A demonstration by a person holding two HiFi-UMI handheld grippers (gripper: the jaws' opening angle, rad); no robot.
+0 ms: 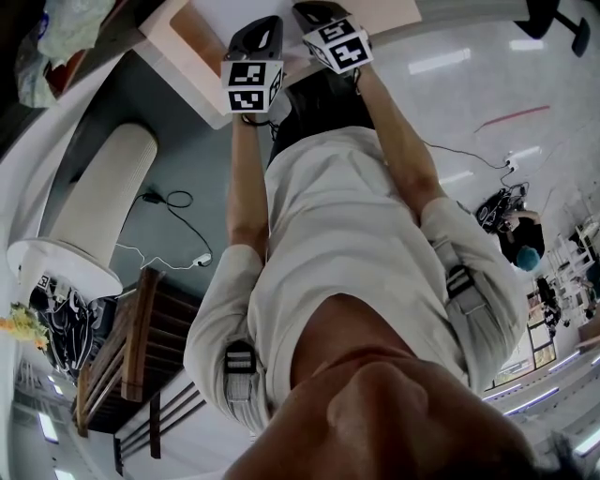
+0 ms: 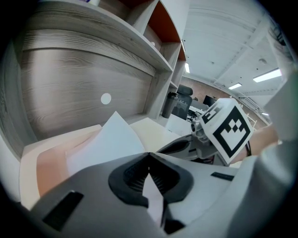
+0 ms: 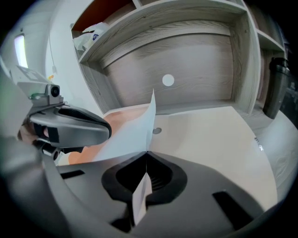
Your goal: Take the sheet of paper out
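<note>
A white sheet of paper stands lifted off a peach mat on the desk, held by both grippers at its near edge. My left gripper is shut on it, with a strip of the paper's edge showing behind the jaws. My right gripper is shut on the same sheet of paper, whose corner rises in front of the desk's wooden back panel. In the head view the left gripper and right gripper sit side by side at the desk; the sheet is barely visible there.
The pale desk has a wood-grain back panel with a round white cap and shelves above. A dark bottle stands at the right end. A white cylinder and a wooden chair stand on the floor.
</note>
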